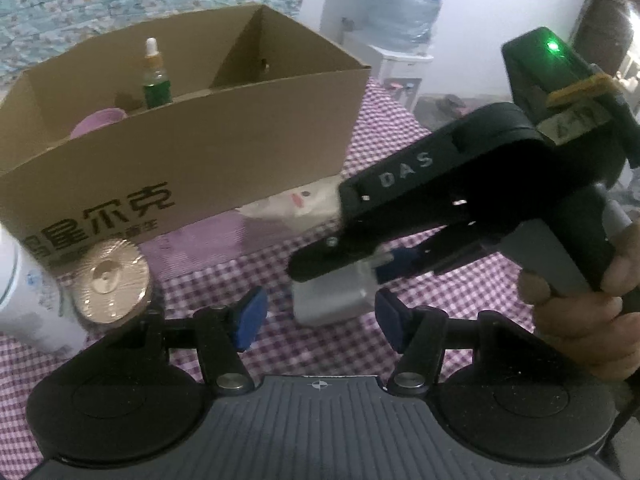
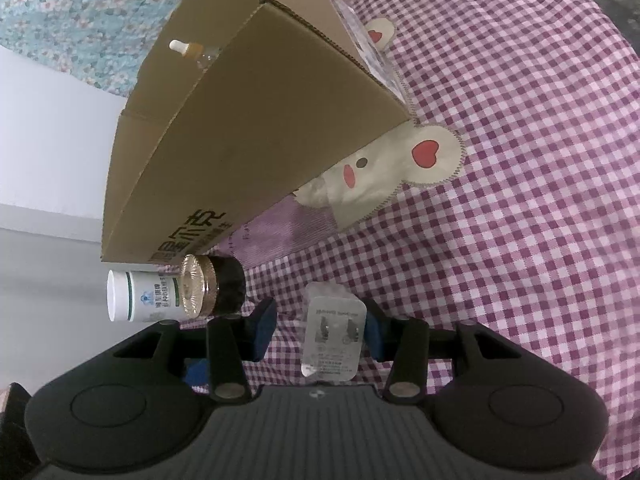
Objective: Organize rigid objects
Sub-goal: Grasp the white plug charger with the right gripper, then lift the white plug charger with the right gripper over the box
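A white charger block (image 2: 334, 336) lies on the checked cloth (image 2: 500, 160) between the fingers of my right gripper (image 2: 320, 332). The right pad touches it, but a gap shows at the left pad, so the jaws stand open. In the left wrist view the right gripper (image 1: 344, 272) reaches in from the right over the charger (image 1: 332, 304), with a hand (image 1: 592, 312) on its handle. My left gripper (image 1: 322, 320) is open just short of the charger, with nothing between its pads. Behind stands a cardboard box (image 1: 200, 152) holding a dropper bottle (image 1: 156, 80) and a purple cup (image 1: 100, 122).
A dark jar with a gold lid (image 1: 110, 280) and a white bottle (image 1: 24, 292) stand at the box's near left corner, also in the right wrist view as jar (image 2: 200, 290) and bottle (image 2: 140, 296). A bear patch (image 2: 400, 164) pokes out under the box. A water jug (image 1: 416, 4) stands beyond.
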Demonstrator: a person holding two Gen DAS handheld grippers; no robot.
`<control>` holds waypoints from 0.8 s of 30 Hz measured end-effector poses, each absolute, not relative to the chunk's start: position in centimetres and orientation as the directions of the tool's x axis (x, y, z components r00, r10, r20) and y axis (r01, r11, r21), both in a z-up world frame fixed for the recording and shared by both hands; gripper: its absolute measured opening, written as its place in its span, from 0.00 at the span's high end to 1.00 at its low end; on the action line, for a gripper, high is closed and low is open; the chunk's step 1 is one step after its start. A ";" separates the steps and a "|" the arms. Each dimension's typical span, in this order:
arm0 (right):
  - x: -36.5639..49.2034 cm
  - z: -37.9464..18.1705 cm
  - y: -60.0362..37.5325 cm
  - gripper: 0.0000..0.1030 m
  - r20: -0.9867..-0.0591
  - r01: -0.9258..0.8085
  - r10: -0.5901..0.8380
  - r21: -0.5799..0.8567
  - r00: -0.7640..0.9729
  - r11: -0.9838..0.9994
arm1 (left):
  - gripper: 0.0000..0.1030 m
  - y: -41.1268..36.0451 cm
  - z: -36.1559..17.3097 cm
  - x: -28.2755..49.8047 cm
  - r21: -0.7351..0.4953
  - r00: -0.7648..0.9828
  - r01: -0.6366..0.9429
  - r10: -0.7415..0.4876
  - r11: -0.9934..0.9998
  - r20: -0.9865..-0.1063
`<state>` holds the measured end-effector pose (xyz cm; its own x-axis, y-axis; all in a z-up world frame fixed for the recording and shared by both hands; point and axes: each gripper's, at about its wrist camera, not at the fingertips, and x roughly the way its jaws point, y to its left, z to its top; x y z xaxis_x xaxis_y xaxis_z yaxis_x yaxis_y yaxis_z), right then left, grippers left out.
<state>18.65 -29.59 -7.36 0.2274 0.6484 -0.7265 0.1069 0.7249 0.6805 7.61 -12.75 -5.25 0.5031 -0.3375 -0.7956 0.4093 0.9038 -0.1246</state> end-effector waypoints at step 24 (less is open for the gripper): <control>15.4 -7.0 -31.0 0.52 -0.752 0.120 0.612 0.650 0.244 0.751 | 0.42 -15.0 -7.1 9.8 -0.101 0.465 0.439 -0.322 0.893 -0.824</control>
<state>15.44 -31.01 -7.02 0.2436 0.6122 -0.7522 0.1196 0.7507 0.6497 9.81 -15.03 -7.15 0.4654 -0.3224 -0.8243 0.4390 0.8928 -0.1013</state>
